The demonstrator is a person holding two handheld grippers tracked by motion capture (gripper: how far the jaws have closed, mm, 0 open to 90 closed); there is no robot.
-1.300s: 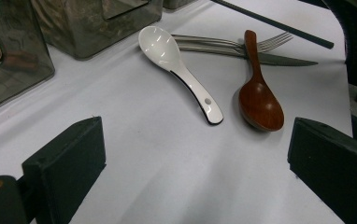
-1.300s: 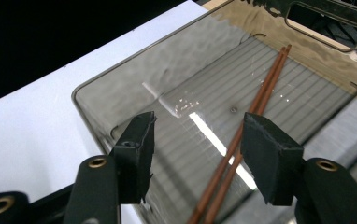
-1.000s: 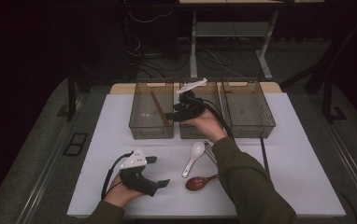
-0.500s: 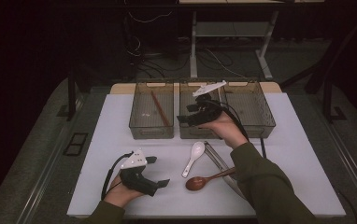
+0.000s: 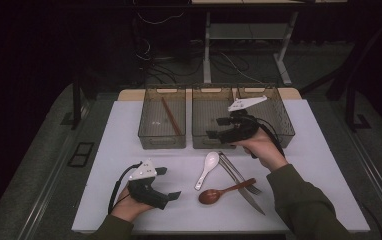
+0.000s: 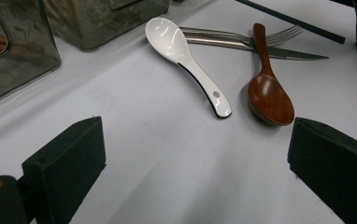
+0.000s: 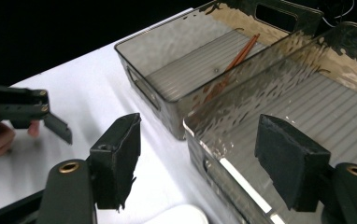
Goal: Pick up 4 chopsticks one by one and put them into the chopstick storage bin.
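both grippers are spread and empty — the right gripper (image 5: 218, 129) hovers at the near wall of the middle bin (image 5: 205, 107), the left gripper (image 5: 168, 184) rests low on the white table (image 5: 324, 165). if sorting cutlery is the job, the white spoon (image 5: 206, 169) looks nearest; best come straight down across its handle. crowding it: the wooden spoon (image 5: 219, 193), a fork (image 5: 236, 172) and knife (image 5: 246, 195) lying crossed just beside. chopsticks (image 5: 170, 116) lie in the left bin (image 5: 155, 107).

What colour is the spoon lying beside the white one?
Reddish-brown wood: the wooden spoon, clearest in the left gripper view.
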